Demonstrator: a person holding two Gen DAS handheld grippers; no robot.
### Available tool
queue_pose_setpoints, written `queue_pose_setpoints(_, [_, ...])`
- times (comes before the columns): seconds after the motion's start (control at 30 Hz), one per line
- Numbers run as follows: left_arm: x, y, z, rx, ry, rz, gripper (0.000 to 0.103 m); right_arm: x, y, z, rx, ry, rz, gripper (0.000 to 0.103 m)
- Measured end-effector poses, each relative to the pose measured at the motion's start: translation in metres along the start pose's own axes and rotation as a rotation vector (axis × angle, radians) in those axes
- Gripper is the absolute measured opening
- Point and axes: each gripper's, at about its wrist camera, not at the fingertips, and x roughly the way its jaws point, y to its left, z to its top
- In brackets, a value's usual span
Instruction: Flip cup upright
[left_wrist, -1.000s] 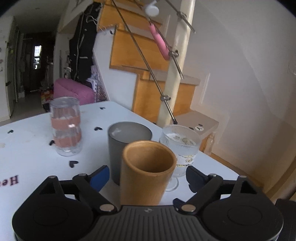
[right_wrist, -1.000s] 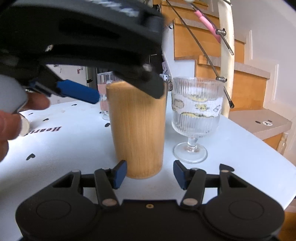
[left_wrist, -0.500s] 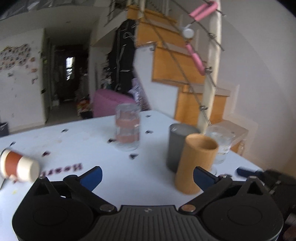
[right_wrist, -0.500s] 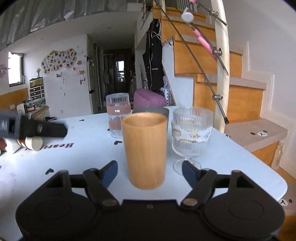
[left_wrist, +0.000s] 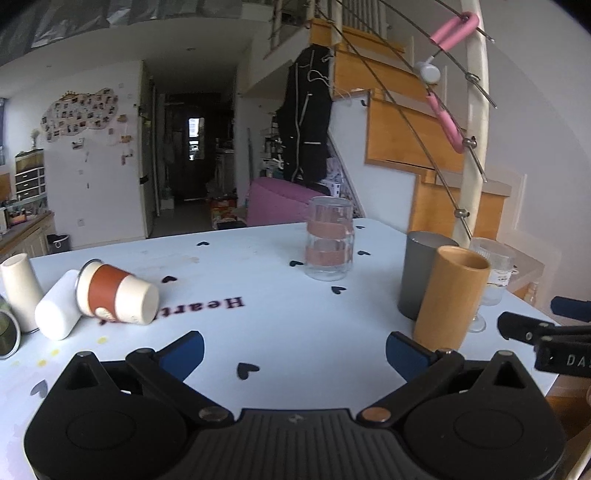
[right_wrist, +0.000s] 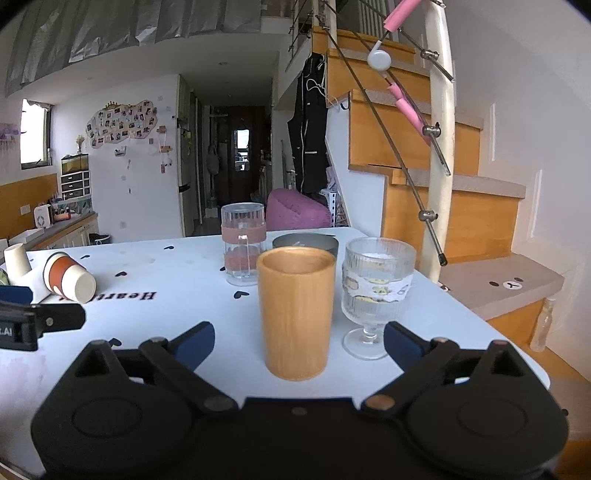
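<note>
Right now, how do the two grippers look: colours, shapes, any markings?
Both match. The left gripper and the right gripper have matte black bodies with two round housings, black linkage bars on metal pivot pins, and blue fingers. White letters mark the side of each. No cables or sleeves show.

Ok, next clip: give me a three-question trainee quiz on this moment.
1. True or false: the wooden cup stands upright with its mouth up.
2. Which cup lies on its side? A) grey cup B) orange-banded paper cup C) stemmed glass
3. Fill in: both the left gripper and the right gripper are ____, holding nothing.

Key: 1 true; 2 B; 3 open
</note>
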Motion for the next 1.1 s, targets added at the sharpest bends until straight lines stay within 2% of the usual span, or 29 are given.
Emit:
queue_pose_setpoints(0.33, [-0.006, 0.006, -0.007, -0.019, 0.008, 0.044, 0.103, -0.014, 0.001, 0.002, -0.017, -0.032, -0.004, 0.103])
queue_pose_setpoints(1.1, [-0.009, 0.007, -0.008, -0.016, 0.007, 0.049, 0.103, -0.015, 0.005, 0.002, -0.032, -0.030, -0.006, 0.103])
